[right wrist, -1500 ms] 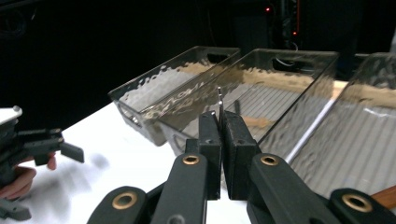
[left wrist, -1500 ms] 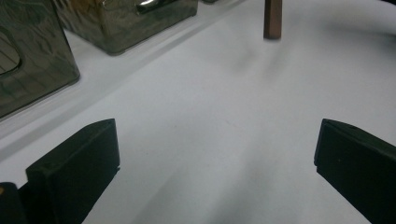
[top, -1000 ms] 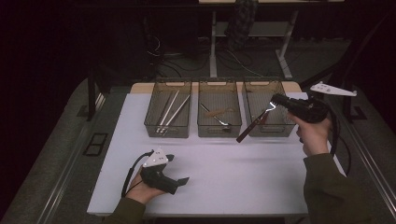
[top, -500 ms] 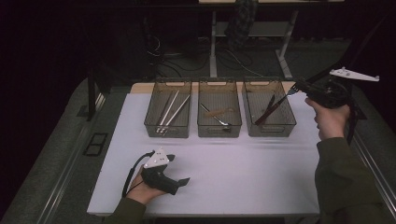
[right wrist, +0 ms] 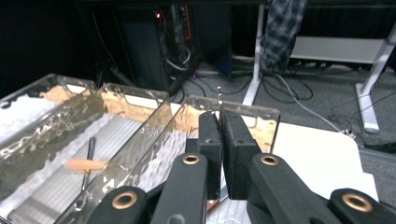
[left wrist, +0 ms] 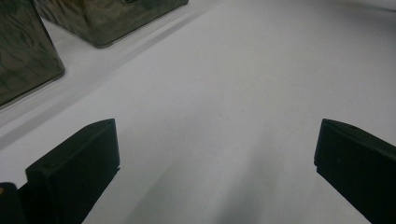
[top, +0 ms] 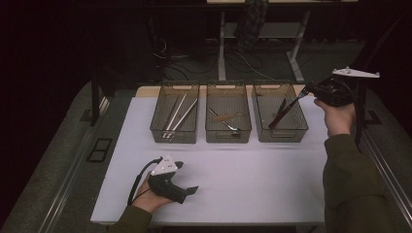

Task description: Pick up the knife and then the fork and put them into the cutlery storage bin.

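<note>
A white table (top: 252,179) fills the lower middle of the high view, dark floor and cables behind it. Three clear bins sit in a row across the frame's centre. At the right edge the right gripper (top: 307,91) is pinched tight on the metal end of a red-handled tool (top: 281,114), whose handle slants down into the right bin (top: 301,130). At lower left the left gripper (top: 192,191) rests low over the table, jaws spread wide with nothing between them
</note>
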The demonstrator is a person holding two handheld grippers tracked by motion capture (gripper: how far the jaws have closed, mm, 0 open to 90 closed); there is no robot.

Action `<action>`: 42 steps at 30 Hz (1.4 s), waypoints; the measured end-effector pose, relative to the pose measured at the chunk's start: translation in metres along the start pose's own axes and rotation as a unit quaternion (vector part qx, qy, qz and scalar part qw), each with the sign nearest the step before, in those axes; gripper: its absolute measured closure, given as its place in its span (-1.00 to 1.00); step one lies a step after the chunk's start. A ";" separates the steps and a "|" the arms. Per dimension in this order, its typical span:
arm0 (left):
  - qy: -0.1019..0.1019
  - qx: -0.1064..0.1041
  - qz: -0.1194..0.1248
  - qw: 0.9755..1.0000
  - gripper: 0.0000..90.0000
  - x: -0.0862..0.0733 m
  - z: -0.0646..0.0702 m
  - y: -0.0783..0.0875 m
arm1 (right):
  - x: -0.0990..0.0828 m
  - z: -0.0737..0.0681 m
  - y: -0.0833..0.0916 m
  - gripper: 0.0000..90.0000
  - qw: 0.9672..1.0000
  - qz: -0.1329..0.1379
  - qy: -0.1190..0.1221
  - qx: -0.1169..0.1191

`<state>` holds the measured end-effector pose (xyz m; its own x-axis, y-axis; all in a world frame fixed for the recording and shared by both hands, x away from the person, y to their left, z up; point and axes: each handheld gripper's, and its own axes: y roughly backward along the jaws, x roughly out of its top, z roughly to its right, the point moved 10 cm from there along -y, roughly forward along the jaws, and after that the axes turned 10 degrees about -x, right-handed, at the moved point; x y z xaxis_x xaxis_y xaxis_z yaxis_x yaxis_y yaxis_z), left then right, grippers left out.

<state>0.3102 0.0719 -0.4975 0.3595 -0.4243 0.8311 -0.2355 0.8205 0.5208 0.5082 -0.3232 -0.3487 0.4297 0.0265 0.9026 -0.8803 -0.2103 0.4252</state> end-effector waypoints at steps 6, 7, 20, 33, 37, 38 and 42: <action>-0.004 -0.005 -0.002 1.000 -1.00 0.000 0.002 -0.001 | -0.014 -0.011 -0.018 0.93 0.999 -0.038 0.019 0.004; -0.004 -0.005 -0.002 1.000 -1.00 0.000 0.002 -0.001 | -0.016 -0.013 -0.021 0.93 0.999 -0.045 0.021 0.006; -0.007 -0.012 -0.008 1.000 -1.00 0.001 0.004 -0.002 | -0.036 -0.018 -0.047 0.93 0.995 -0.090 0.015 0.037; -0.007 -0.014 -0.006 1.000 -1.00 0.002 0.004 -0.003 | -0.056 -0.011 -0.072 0.41 0.991 -0.121 0.046 -0.028; -0.008 -0.015 -0.006 1.000 -1.00 0.002 0.004 -0.003 | -0.059 -0.006 -0.075 -0.03 0.991 -0.127 0.029 -0.030; -0.007 -0.015 -0.006 1.000 -1.00 0.002 0.004 -0.003 | -0.058 -0.003 -0.074 -0.06 0.991 -0.126 0.032 -0.039; -0.007 -0.016 -0.006 1.000 -1.00 0.002 0.004 -0.003 | -0.053 0.002 -0.071 -0.22 0.992 -0.115 0.025 -0.043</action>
<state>0.3077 0.0671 -0.4962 0.3496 -0.4396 0.8274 -0.2025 0.8268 0.5249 0.5478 -0.3113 -0.4267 0.6120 0.1125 0.7828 -0.7753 -0.1098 0.6220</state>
